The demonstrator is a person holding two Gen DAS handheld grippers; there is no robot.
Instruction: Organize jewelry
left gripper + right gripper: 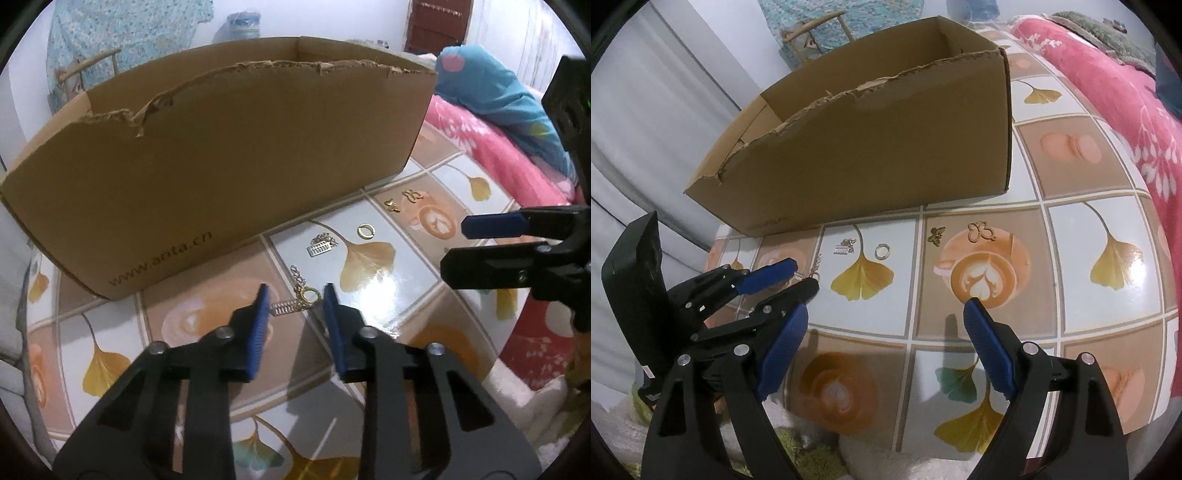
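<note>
Cardboard box (229,155), printed "www.anta.cn", torn rim, on tiled bench (388,295).
Left gripper (295,295) fingers straddle a gold chain piece (301,299) at 12 o'clock, contact unclear; right gripper (886,314) fingers spread, empty.

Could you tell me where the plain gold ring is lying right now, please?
In the right wrist view the gold ring lies on the table before the cardboard box, between the silver comb charm and the butterfly charm.

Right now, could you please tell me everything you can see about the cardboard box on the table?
The cardboard box is plain brown and open at the top, with no flaps showing. Its near long wall has a torn, ragged upper edge that dips lower toward one end. A web address is printed low on that wall. It stands upright on the tiled table, behind the small pieces of jewelry, which lie apart from it. What it contains cannot be seen. No fingers touch it.
</note>
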